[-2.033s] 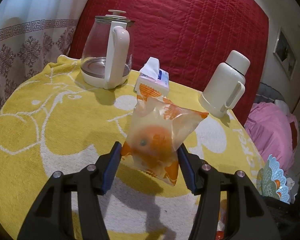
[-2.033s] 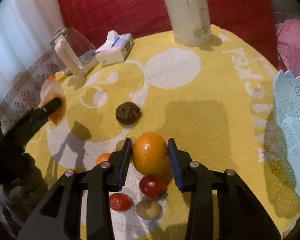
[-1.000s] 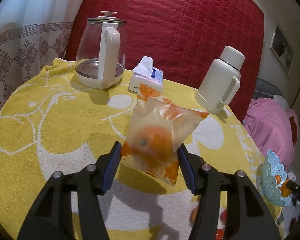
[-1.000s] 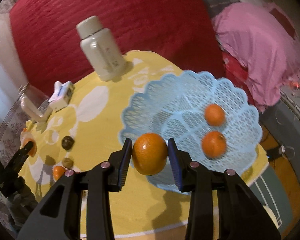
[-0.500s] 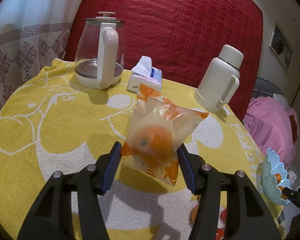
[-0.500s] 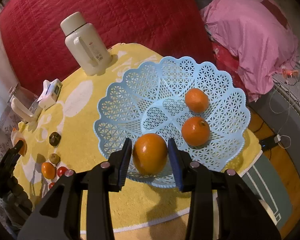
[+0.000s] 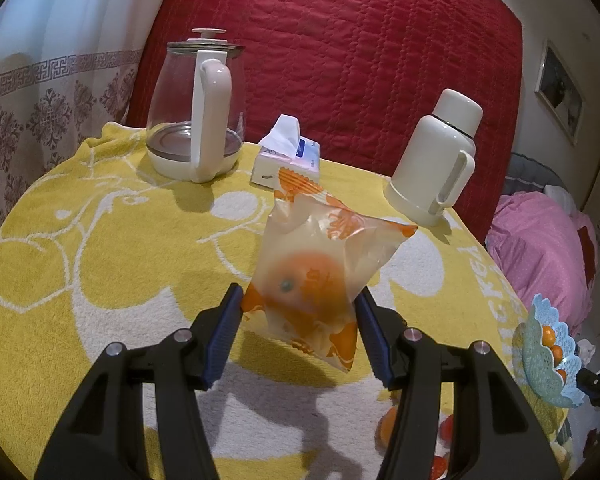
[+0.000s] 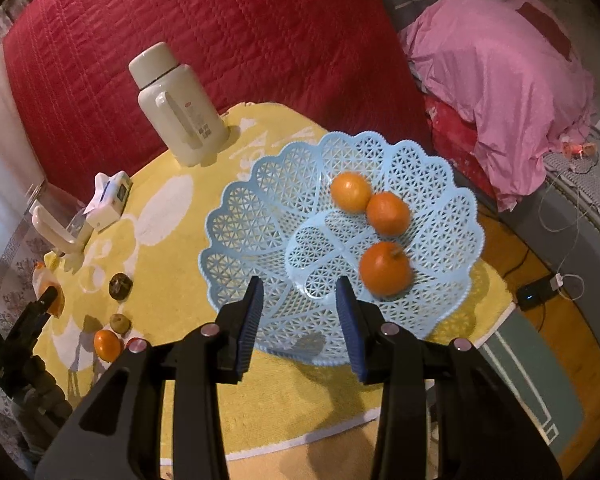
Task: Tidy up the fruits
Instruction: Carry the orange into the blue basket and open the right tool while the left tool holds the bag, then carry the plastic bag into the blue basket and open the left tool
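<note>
Right wrist view shows your right gripper (image 8: 298, 314) with its jaws spread and nothing between them, hanging over the near rim of the blue basket (image 8: 236, 216). Ahead of the jaws, three oranges (image 8: 385, 268) lie in the basket; the nearest looks blurred, so it may be rolling. That part of the sorting looks done.

Your left gripper (image 7: 298, 322) has its jaws closed on a clear bag (image 7: 320, 268) with an orange inside, held above the yellow surface (image 7: 100, 240) and not yet in the basket. From this side the basket sits far to the right of the jaws.

What is left, as I judge it, lies to the left of your right jaws on the surface: one loose orange (image 8: 107, 344), one red fruit (image 8: 134, 343) half hidden by the gripper, one small greenish-brown fruit (image 8: 120, 323) and one dark wrinkled fruit (image 8: 120, 286). The left view hints at more red fruit below its right jaw, but the count there is unclear.

So roughly three pieces are placed, one is in hand, and at least four wait.

Beyond the jaws stand one glass kettle (image 7: 196, 112), one tissue box (image 7: 286, 156) and one white flask (image 7: 436, 160), none of them part of the job.
</note>
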`<action>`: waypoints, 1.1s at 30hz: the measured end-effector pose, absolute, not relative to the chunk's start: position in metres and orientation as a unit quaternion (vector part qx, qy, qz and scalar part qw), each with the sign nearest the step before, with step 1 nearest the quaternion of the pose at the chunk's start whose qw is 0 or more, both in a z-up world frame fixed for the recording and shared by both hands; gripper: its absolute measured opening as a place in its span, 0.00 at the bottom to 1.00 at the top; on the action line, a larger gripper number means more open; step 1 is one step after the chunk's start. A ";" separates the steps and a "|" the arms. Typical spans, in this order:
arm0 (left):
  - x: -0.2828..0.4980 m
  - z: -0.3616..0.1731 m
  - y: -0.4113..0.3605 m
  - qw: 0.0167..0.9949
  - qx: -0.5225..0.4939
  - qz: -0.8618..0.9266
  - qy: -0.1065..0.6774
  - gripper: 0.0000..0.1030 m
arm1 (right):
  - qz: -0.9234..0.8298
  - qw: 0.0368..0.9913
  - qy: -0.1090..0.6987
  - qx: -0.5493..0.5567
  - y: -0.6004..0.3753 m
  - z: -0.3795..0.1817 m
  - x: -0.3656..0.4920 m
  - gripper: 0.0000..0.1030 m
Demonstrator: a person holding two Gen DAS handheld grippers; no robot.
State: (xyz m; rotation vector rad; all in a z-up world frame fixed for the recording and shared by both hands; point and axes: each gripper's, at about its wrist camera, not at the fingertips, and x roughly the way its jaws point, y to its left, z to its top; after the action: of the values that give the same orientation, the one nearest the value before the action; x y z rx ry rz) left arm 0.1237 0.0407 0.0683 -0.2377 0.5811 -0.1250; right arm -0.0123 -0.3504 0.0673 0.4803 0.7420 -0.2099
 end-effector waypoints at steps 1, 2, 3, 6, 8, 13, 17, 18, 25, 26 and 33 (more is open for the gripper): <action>0.123 0.069 0.039 0.950 -0.114 -0.062 0.285 0.55 | -0.104 0.901 0.355 0.226 -0.350 0.069 -0.015 0.40; 0.122 0.069 0.037 0.950 -0.111 -0.064 0.284 0.55 | -0.106 0.903 0.352 0.223 -0.350 0.070 -0.017 0.41; 0.121 0.069 0.036 0.950 -0.110 -0.065 0.283 0.55 | -0.108 0.905 0.349 0.219 -0.350 0.071 -0.018 0.44; 0.119 0.072 0.031 0.950 -0.109 -0.075 0.281 0.55 | -0.111 0.910 0.336 0.215 -0.351 0.074 -0.025 0.49; 0.117 0.074 0.026 0.951 -0.106 -0.080 0.279 0.55 | -0.114 0.913 0.328 0.214 -0.354 0.076 -0.029 0.49; 0.112 0.076 0.011 0.948 -0.104 -0.100 0.285 0.55 | -0.118 0.914 0.317 0.222 -0.363 0.075 -0.037 0.49; 0.108 0.078 -0.009 0.942 -0.103 -0.123 0.294 0.55 | -0.117 0.918 0.307 0.222 -0.373 0.074 -0.042 0.49; 0.107 0.080 -0.015 0.941 -0.101 -0.129 0.295 0.55 | -0.118 0.920 0.303 0.220 -0.374 0.074 -0.044 0.49; 0.097 0.094 -0.070 0.936 -0.080 -0.181 0.293 0.55 | -0.121 0.929 0.279 0.210 -0.385 0.073 -0.051 0.54; 0.096 0.098 -0.082 0.933 -0.075 -0.193 0.293 0.55 | -0.121 0.929 0.278 0.211 -0.387 0.073 -0.050 0.54; 0.092 0.112 -0.140 0.921 -0.053 -0.247 0.296 0.55 | -0.114 0.927 0.282 0.218 -0.395 0.065 -0.050 0.54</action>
State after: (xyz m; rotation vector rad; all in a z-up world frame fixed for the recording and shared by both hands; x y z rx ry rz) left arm 0.0915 -0.1404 0.1116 -0.1080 0.6080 -0.5080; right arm -0.0497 -0.3946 0.0646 0.4470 0.5775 -0.2334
